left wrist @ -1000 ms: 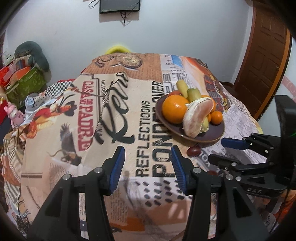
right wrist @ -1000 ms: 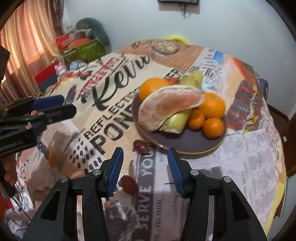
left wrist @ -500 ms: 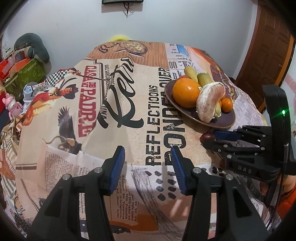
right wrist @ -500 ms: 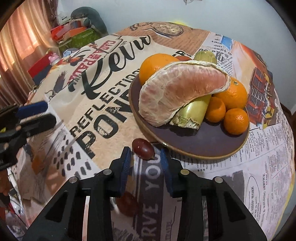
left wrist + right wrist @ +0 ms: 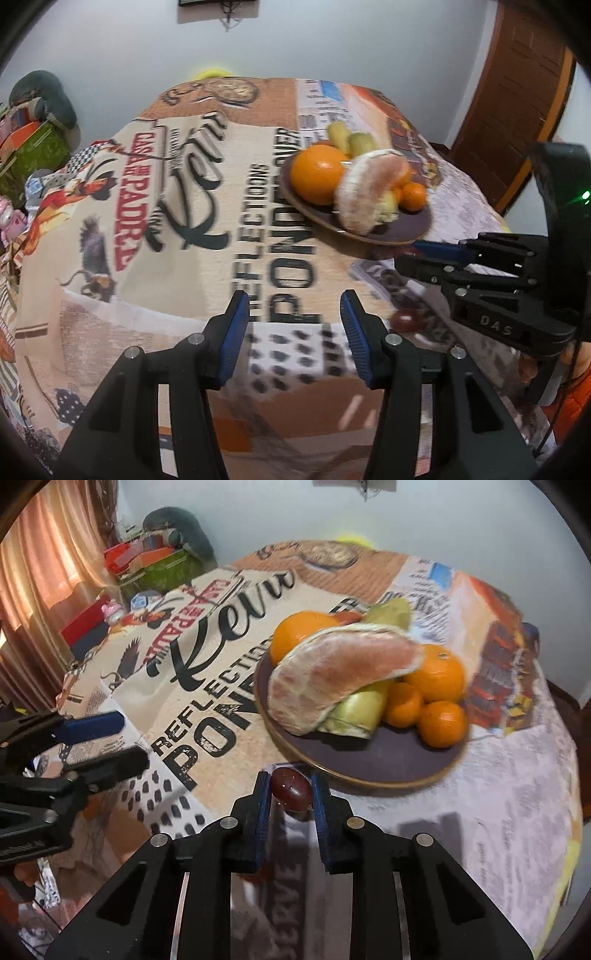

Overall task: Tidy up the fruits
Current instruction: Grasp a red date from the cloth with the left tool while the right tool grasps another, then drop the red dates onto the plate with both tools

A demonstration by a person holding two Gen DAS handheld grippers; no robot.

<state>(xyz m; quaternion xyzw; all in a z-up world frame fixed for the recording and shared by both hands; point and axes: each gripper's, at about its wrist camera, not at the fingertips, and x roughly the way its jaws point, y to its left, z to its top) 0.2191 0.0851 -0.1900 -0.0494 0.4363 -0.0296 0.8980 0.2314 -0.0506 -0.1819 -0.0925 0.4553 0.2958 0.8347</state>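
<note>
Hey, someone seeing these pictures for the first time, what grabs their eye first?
The dark plate piled with fruit mid-table: a big peeled pomelo segment lying across oranges. Just in front, the right gripper has a small dark red fruit between its blue pads. The left gripper hangs open over the printed tablecloth.

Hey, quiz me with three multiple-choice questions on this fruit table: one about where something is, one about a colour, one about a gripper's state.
1. Where is the dark red fruit?
A. on the plate
B. between the right gripper's fingers
C. on the floor

2. What colour is the plate?
A. white
B. green
C. dark purple

3. How is the left gripper?
A. open and holding nothing
B. shut on an orange
C. shut on the plate

Answers:
1 B: it sits between the right gripper pads, in front of the plate.
2 C: the bare bottom is purple.
3 A: only tablecloth shows between its fingers.
</note>
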